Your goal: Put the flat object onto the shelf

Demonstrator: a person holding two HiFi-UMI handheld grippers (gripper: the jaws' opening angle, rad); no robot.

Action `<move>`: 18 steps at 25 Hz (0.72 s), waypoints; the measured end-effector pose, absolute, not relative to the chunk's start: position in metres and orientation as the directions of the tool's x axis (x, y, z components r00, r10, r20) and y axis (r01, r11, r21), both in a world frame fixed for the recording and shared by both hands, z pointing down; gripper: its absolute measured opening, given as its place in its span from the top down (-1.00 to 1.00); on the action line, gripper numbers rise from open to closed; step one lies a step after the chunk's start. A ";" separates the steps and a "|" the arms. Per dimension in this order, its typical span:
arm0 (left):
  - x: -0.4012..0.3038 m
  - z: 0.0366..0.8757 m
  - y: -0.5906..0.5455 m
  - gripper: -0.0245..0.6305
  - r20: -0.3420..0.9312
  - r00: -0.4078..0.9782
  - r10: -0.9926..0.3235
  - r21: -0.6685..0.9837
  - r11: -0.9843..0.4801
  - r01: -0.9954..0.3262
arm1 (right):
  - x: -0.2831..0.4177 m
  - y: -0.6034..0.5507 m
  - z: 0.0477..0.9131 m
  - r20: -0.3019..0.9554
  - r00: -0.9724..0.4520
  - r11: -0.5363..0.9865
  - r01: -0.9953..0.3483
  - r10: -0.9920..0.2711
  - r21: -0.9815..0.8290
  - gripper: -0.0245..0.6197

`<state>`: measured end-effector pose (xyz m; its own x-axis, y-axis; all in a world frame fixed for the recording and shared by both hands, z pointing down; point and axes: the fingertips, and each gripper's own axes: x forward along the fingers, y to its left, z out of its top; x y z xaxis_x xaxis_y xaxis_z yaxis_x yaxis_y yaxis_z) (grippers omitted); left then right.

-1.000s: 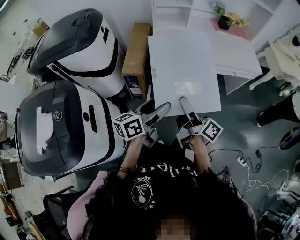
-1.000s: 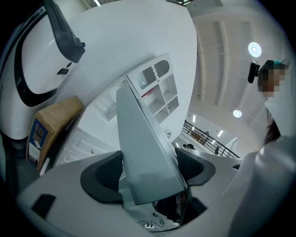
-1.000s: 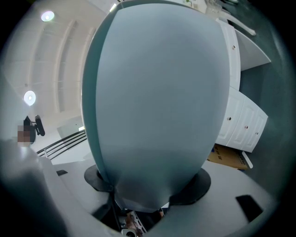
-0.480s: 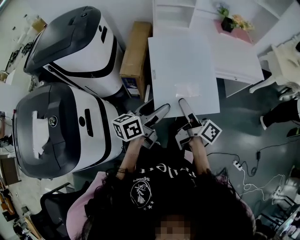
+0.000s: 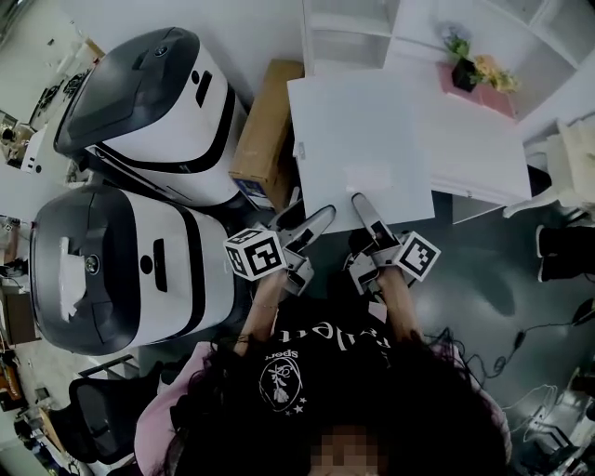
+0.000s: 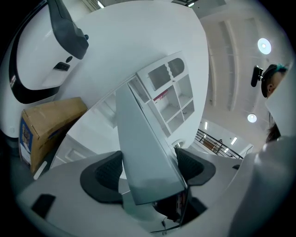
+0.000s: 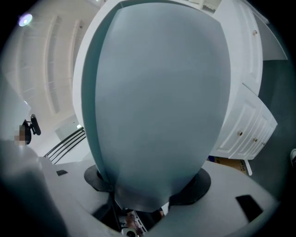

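Head view: the flat white board (image 5: pixel 358 130) is out in front of the person, left gripper (image 5: pixel 311 221) and right gripper (image 5: pixel 364 206) both on its near edge, the white shelf (image 5: pixel 339 28) just beyond. Left gripper view: jaws clamped on the board (image 6: pixel 143 152), seen edge-on, shelf (image 6: pixel 169 92) behind. Right gripper view: jaws grasping the board (image 7: pixel 157 102), which fills the frame.

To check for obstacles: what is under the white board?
The white board covers whatever lies below it in the head view. Only a cardboard box shows past its left edge, and dark floor at its near right corner.
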<state>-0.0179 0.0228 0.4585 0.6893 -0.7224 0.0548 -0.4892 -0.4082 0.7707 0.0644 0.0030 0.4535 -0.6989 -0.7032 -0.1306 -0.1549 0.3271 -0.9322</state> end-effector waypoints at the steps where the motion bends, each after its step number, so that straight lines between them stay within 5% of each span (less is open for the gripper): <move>1: -0.009 0.457 0.013 -0.25 0.054 0.684 -0.727 0.772 -0.404 -0.491 | 0.073 -0.007 0.452 -0.128 -0.703 0.324 -0.153 -0.699 -0.934 -0.06; 18: 0.062 0.446 -0.069 -0.25 0.088 0.571 -0.816 0.752 -0.321 -0.575 | 0.141 -0.102 0.445 -0.153 -0.790 0.333 -0.067 -0.594 -0.941 -0.06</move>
<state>0.0620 -0.0694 0.4465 0.5711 -0.8161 0.0881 -0.5752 -0.3213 0.7523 0.1408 -0.1016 0.4450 -0.7899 -0.5938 -0.1533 -0.0674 0.3325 -0.9407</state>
